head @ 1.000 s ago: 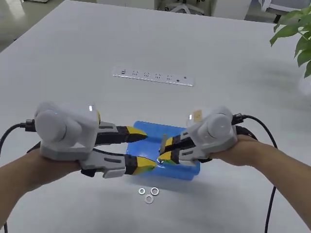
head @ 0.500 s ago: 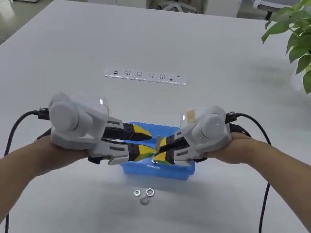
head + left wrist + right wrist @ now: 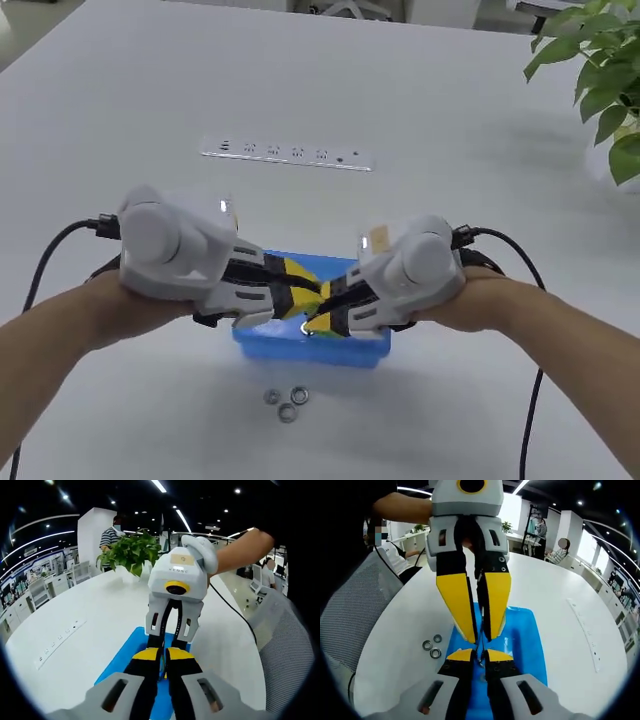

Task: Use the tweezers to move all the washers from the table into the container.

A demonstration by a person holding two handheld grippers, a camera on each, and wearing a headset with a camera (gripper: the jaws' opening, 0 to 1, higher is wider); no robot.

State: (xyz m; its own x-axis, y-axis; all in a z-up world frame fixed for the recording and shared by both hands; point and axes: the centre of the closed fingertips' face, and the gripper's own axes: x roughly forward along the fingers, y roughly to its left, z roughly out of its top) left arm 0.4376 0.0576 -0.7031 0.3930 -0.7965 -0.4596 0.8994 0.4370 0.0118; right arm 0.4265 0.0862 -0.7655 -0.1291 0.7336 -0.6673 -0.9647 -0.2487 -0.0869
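Nearest me, three washers [image 3: 285,403] lie on the tabletop [image 3: 420,430] beside the blue container [image 3: 270,348]; over it my left hand-held gripper [image 3: 308,292] and right hand-held gripper [image 3: 316,320], jaws all but closed, both pinch the tweezers [image 3: 479,647], so a mistimed release could drop them.

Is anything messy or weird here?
Nothing is spilled or broken. Three washers lie bunched on the table, just outside the blue container. The left gripper and right gripper meet tip to tip above it, both seemingly pinching the thin tweezers.
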